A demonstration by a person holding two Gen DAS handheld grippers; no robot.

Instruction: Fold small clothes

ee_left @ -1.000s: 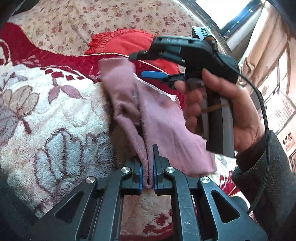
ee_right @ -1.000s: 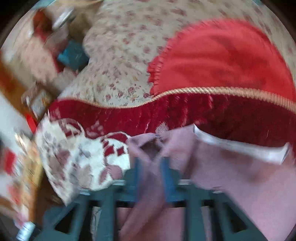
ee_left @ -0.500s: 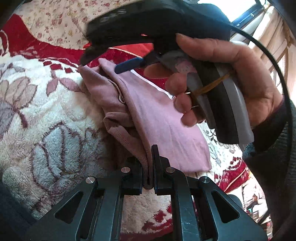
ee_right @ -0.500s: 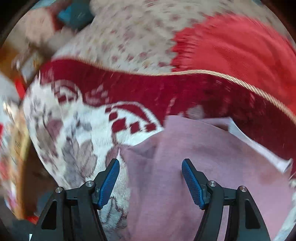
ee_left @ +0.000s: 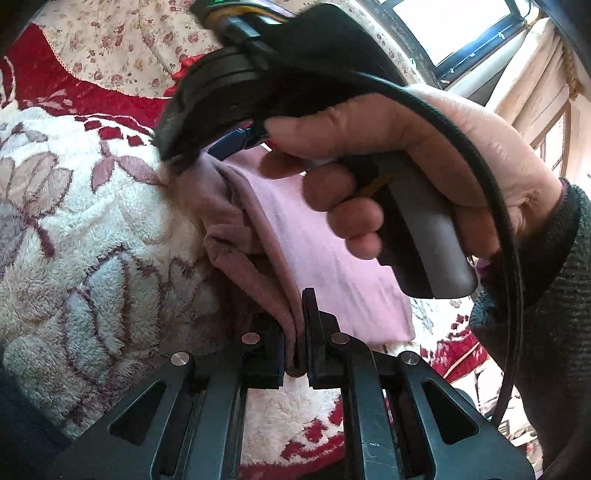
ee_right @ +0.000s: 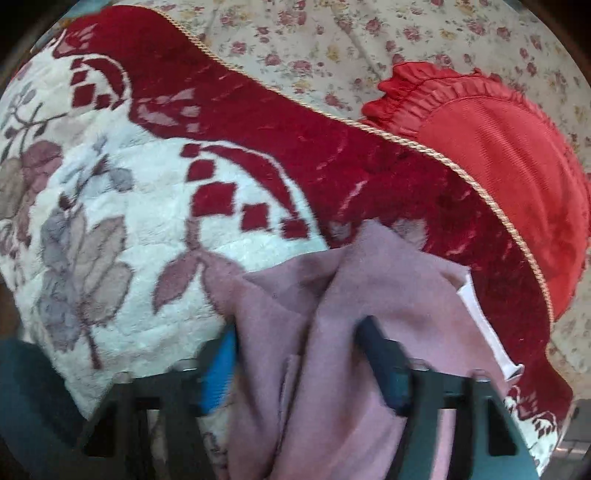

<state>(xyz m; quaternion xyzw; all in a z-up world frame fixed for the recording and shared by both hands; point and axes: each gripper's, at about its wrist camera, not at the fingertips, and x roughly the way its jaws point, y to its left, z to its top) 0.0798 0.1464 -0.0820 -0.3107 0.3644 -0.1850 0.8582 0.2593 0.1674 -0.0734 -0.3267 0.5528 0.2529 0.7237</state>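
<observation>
A: Low in the middle of the left wrist view, our left tool [ee_left: 299,343] has its two fingers pressed together on a hem of the pink garment [ee_left: 325,251], so we are pinching the cloth there.

B: And the rest of it? We see it running up and to the left from that pinch, bunched in folds, with a flat paler panel to the right, all lying on the fleecy blanket [ee_left: 74,229].

A: Yes. At the upper end of the garment, our right tool [ee_left: 221,146] sits in the right hand [ee_left: 406,158], nose down on the cloth's top corner.

B: In the right wrist view that tool [ee_right: 306,365] is blurred. We find pink cloth heaped between its blue pads [ee_right: 218,369], which stand apart on either side of the bunch; whether they press the cloth we cannot tell.

A: A white label [ee_right: 484,332] shows on the garment's right edge there.

B: Behind, at the upper right, lies a red frilled cushion [ee_right: 509,155] on a floral sheet [ee_right: 332,33].
</observation>
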